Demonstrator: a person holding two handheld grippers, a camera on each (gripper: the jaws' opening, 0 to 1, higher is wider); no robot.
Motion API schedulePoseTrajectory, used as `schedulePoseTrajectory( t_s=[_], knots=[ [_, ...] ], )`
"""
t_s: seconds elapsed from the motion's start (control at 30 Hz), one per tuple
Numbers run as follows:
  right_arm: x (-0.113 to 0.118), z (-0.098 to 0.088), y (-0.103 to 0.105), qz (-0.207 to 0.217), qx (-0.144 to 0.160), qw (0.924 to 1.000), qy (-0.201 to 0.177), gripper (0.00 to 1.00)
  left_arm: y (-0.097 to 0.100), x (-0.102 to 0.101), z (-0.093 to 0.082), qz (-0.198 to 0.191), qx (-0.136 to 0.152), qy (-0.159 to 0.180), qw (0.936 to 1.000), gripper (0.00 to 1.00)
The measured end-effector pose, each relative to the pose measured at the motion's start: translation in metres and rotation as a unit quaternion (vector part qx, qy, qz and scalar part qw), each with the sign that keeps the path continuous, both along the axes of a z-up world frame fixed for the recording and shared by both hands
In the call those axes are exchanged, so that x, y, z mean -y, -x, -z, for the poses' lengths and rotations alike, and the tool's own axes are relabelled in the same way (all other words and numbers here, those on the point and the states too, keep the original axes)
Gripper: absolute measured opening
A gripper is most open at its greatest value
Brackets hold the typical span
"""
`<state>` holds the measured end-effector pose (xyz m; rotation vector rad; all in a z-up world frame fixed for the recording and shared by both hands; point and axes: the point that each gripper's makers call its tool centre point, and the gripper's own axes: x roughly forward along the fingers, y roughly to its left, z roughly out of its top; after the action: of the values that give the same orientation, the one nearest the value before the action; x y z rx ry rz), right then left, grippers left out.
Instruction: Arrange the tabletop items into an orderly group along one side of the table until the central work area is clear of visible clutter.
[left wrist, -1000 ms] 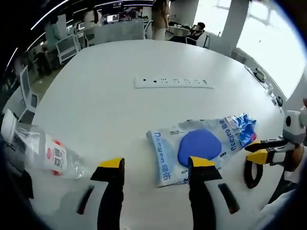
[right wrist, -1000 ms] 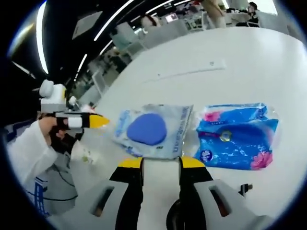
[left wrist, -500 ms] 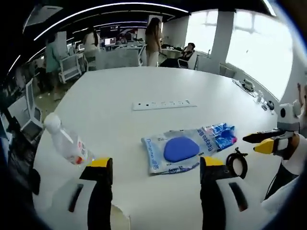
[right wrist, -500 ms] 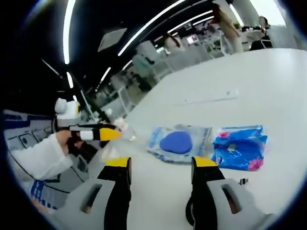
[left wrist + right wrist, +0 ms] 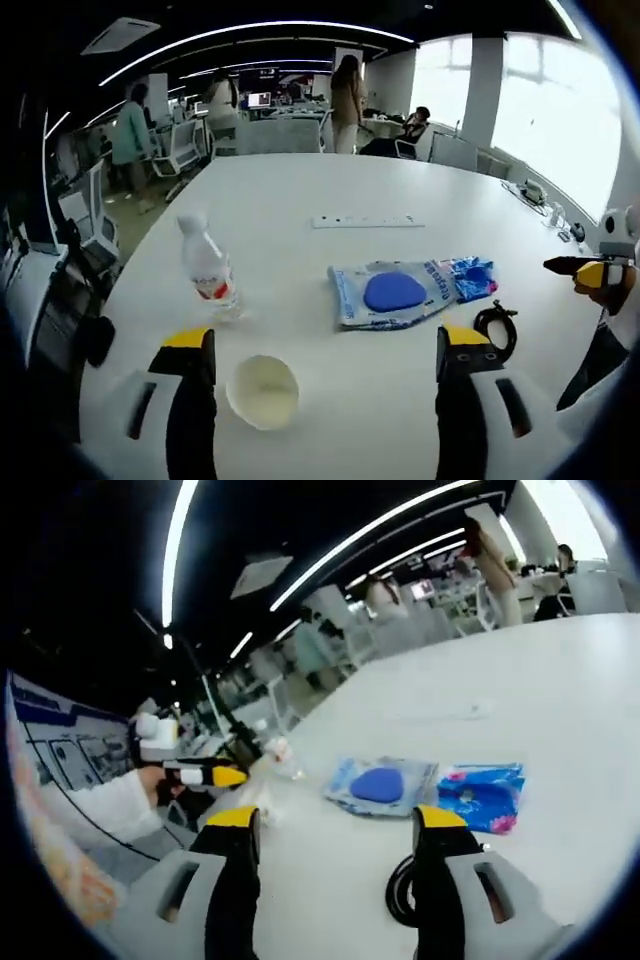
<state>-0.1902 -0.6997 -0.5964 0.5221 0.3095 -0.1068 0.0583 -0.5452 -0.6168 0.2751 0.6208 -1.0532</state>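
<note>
While both grippers hang above the white surface point(image 5: 330, 270) and hold nothing, their jaws stand wide apart: the left gripper point(image 5: 318, 355) shows its two yellow-tipped jaws at the bottom of the left gripper view, and the right gripper point(image 5: 338, 825) does the same in the right gripper view. Between the left jaws, at about 6 o'clock in the left gripper view, a white paper cup point(image 5: 263, 391) lies on the surface, and it seems to lie on its side, though this is hard to judge. At 9 o'clock from the centre of this view a clear water bottle point(image 5: 208, 270) with a red and white label stands upright. Near the centre lies a clear packet with a blue round pad point(image 5: 394, 293) inside, and a blue printed packet point(image 5: 473, 280) touches it on the 3 o'clock side. Just below this, a black cable coil point(image 5: 495, 331) rests on the surface near the right jaw. Further away, at 12 o'clock, a white power strip point(image 5: 366, 221) lies flat. The right gripper comes into this view at the 3 o'clock edge, and in the right gripper view the left gripper appears at 9 o'clock, held by a hand point(image 5: 150, 780) in a white sleeve.
</note>
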Motion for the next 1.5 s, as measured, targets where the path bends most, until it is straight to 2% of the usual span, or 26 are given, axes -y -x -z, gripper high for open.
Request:
schedulePoseTrajectory(
  t_s=[0.17, 0.3, 0.6, 0.8, 1.0, 1.13, 1.23, 1.33, 1.43, 1.5],
  knots=[
    [-0.001, 0.010, 0.028, 0.028, -0.008, 0.9995, -0.016, 0.60, 0.005, -0.011, 0.001, -0.001, 0.002, -0.004, 1.0000, 0.94],
    [0.003, 0.011, 0.037, 0.042, -0.013, 0.9989, -0.013, 0.59, 0.006, -0.014, 0.003, 0.000, 0.000, -0.007, 1.0000, 0.93],
    [0.001, 0.005, 0.033, 0.054, -0.005, 0.9983, -0.022, 0.57, 0.008, -0.013, 0.004, -0.009, -0.011, 0.003, 0.9999, 0.90],
    [-0.003, 0.003, 0.031, 0.056, -0.003, 0.9980, -0.027, 0.55, 0.009, -0.018, 0.013, -0.010, -0.023, 0.002, 0.9997, 0.86],
    [0.005, 0.006, 0.035, 0.077, 0.005, 0.9955, -0.056, 0.55, 0.012, -0.023, 0.022, -0.004, -0.034, -0.007, 0.9994, 0.78],
    [0.012, 0.005, 0.037, 0.086, 0.006, 0.9948, -0.054, 0.55, 0.013, -0.025, 0.035, 0.009, -0.035, -0.028, 0.9989, 0.73],
    [0.015, 0.005, 0.038, 0.092, 0.012, 0.9937, -0.063, 0.55, 0.009, -0.025, 0.042, 0.017, -0.027, -0.039, 0.9987, 0.66],
    [0.017, 0.005, 0.043, 0.103, 0.021, 0.9910, -0.082, 0.55, 0.001, -0.025, 0.051, 0.024, -0.002, -0.046, 0.9986, 0.54],
    [0.021, 0.005, 0.051, 0.113, 0.016, 0.9905, -0.076, 0.55, -0.002, -0.024, 0.062, 0.023, -0.007, -0.053, 0.9983, 0.52],
    [0.026, 0.006, 0.058, 0.127, 0.019, 0.9884, -0.081, 0.55, -0.003, -0.025, 0.071, 0.027, -0.004, -0.074, 0.9969, 0.51]
  ],
)
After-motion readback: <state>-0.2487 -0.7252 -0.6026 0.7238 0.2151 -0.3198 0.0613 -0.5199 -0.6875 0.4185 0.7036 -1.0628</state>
